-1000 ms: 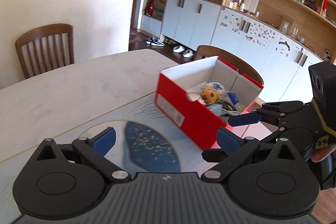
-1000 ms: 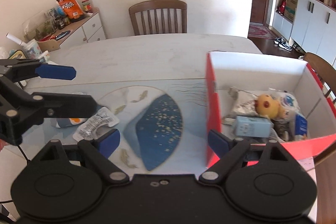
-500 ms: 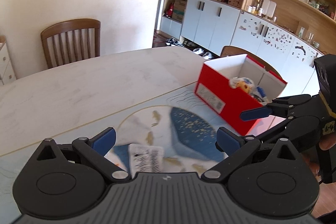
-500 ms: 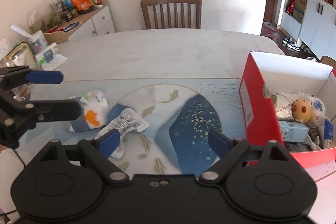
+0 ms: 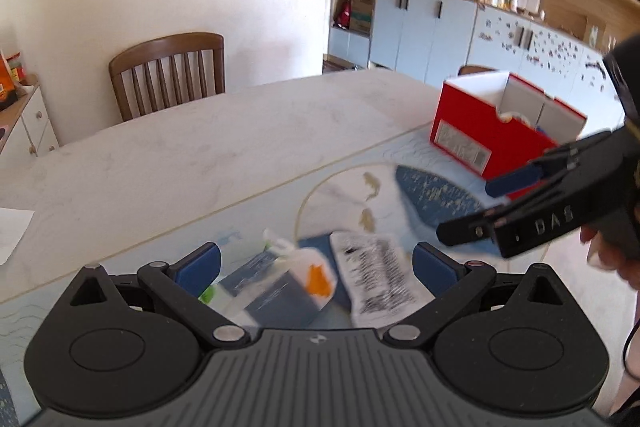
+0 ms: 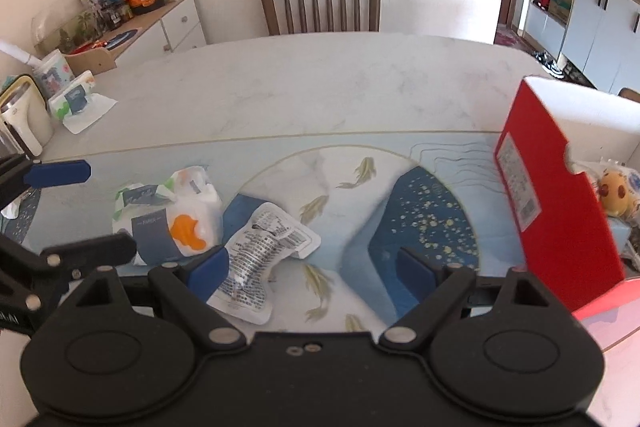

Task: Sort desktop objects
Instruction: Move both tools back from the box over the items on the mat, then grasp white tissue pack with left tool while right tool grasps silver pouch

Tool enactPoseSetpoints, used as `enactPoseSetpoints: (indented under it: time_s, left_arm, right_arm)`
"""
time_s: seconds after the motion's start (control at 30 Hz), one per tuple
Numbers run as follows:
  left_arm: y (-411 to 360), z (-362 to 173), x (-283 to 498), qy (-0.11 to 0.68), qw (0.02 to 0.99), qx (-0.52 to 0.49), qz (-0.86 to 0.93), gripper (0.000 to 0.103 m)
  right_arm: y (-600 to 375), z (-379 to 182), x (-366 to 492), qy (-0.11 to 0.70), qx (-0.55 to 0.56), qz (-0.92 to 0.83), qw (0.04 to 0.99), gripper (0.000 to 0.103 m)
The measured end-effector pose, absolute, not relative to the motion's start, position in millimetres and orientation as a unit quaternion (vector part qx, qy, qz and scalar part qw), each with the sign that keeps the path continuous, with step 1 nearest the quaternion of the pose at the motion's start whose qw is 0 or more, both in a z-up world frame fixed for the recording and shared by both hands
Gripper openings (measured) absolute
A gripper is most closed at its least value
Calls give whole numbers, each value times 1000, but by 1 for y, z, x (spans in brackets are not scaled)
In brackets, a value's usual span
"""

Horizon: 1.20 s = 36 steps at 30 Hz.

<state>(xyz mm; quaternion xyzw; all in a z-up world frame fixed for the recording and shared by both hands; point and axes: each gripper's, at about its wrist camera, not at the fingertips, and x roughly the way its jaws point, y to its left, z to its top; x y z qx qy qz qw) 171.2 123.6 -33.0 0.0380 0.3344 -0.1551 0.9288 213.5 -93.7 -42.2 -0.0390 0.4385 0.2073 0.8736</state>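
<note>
Two fisheye views, each looking forward along its own tongs and tilted down onto the surface (image 5: 168, 163). The left view sits low and close above the packets (image 5: 372, 271), facing a chair (image 5: 168, 71) and cabinets, with the red box (image 5: 472, 131) far right. The right view looks from higher, facing the same chair (image 6: 320, 1). Both share the packets (image 6: 260, 251), the box (image 6: 552, 211) and the fish-pattern mat (image 6: 360, 195).
</note>
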Motion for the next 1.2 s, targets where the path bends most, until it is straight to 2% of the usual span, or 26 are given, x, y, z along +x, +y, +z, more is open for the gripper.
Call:
enactPoseSetpoints:
  time_s: [0.87, 1.2]
  left_arm:
    - [139, -87, 199, 351, 914, 106, -175, 102]
    - [136, -99, 205, 365, 907, 114, -174, 102]
  right_arm:
    - [-28, -94, 251, 509, -5, 119, 852, 86]
    - [-16, -107, 250, 518, -36, 103, 849, 84]
